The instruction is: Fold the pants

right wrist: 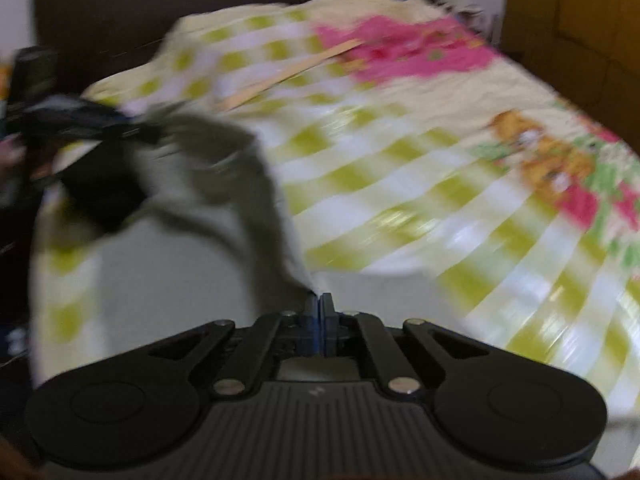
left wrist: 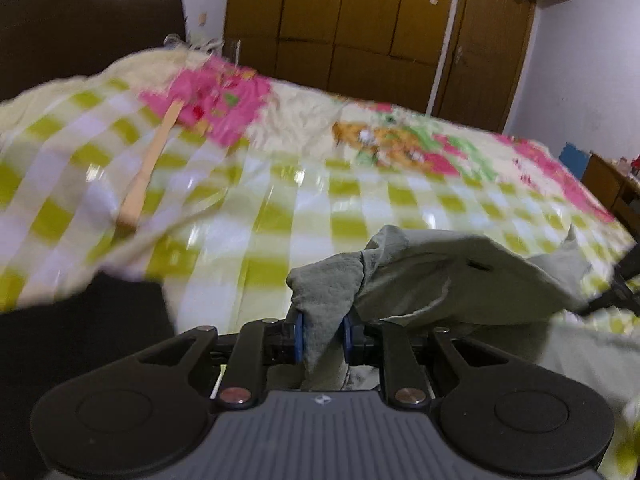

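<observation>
Grey-green pants [left wrist: 440, 272] hang bunched above a bed with a yellow-and-white checked cover [left wrist: 280, 208]. My left gripper [left wrist: 323, 320] is shut on a thick fold of the pants, the cloth pressed between its blue pads. From there the cloth stretches right toward a dark shape at the frame edge, my right gripper [left wrist: 626, 276]. In the right wrist view the right gripper [right wrist: 319, 300] has its jaws together, pinching a thin edge of the pants [right wrist: 240, 168]. The blurred cloth runs up left to the left gripper [right wrist: 88, 124].
A long wooden stick [left wrist: 148, 168] lies on the cover toward the dark headboard [left wrist: 80, 20], also seen as the stick [right wrist: 288, 72]. A brown wardrobe [left wrist: 380, 20] stands behind the bed. A low wooden table [left wrist: 612, 188] sits at the right.
</observation>
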Available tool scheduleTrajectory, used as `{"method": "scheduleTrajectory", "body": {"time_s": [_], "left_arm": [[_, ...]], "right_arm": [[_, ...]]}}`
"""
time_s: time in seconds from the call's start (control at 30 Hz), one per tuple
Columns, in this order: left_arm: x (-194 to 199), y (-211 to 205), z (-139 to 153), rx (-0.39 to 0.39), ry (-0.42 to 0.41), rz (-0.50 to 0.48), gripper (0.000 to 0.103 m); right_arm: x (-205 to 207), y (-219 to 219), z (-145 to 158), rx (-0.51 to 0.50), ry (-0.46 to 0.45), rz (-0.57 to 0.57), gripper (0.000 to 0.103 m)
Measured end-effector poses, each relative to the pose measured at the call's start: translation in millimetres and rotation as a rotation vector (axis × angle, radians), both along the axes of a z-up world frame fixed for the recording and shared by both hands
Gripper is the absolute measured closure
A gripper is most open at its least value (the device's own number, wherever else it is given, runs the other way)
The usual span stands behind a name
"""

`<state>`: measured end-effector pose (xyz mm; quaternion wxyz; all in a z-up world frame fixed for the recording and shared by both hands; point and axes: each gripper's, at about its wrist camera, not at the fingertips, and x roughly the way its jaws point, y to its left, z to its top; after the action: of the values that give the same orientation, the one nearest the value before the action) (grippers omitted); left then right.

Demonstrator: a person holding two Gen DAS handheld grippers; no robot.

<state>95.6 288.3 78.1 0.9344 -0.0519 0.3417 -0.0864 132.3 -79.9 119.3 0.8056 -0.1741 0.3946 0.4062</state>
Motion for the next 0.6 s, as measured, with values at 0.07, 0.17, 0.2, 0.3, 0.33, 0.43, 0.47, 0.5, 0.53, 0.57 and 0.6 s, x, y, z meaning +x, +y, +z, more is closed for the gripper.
{"method": "scheduleTrajectory", "body": {"time_s": [0.07, 0.17, 0.2, 0.3, 0.33, 0.43, 0.47, 0.5, 0.53, 0.57, 0.6], "left_arm": [[-18.9, 3.5, -19.2, 0.016, 0.043, 0.022, 0.068], [-33.5, 11.6, -46.4, 0.028, 0.085, 0.08, 0.065], [-36.2, 14.3, -53.7, 0.036, 0.097, 0.101, 0.065], [-44.6, 17.8, -61.6, 0.043, 0.103, 0.108, 0.063], [-46.8, 17.2, -62.4, 0.056, 0.1, 0.102, 0.063], [-46.1, 14.5, -57.2, 0.077, 0.076, 0.079, 0.063], [-44.1, 14.3, -54.9, 0.076, 0.066, 0.077, 0.063], [-41.1, 14.4, -51.6, 0.073, 0.053, 0.075, 0.063], [-38.4, 14.7, -47.7, 0.069, 0.038, 0.072, 0.063], [-36.9, 15.5, -42.9, 0.062, 0.021, 0.068, 0.063], [-37.7, 16.8, -38.7, 0.056, 0.009, 0.066, 0.063]], "right_arm": [[-40.3, 7.1, -13.9, 0.011, 0.106, 0.036, 0.102], [-79.7, 22.7, -51.3, -0.012, 0.241, 0.078, 0.102], [-88.1, 27.9, -66.4, -0.02, 0.282, 0.077, 0.102], [-104.9, 44.7, -104.7, -0.041, 0.386, 0.061, 0.1], [-108.7, 49.8, -108.7, -0.045, 0.39, 0.063, 0.099], [-117.2, 65.1, -106.5, -0.065, 0.339, 0.098, 0.099], [-117.5, 69.4, -104.0, -0.063, 0.324, 0.108, 0.099], [-119.3, 70.1, -103.2, -0.056, 0.317, 0.112, 0.099], [-120.1, 72.1, -102.2, -0.052, 0.311, 0.116, 0.099], [-120.5, 73.3, -100.7, -0.048, 0.304, 0.12, 0.099], [-121.1, 73.0, -99.4, -0.047, 0.299, 0.124, 0.099]]}}
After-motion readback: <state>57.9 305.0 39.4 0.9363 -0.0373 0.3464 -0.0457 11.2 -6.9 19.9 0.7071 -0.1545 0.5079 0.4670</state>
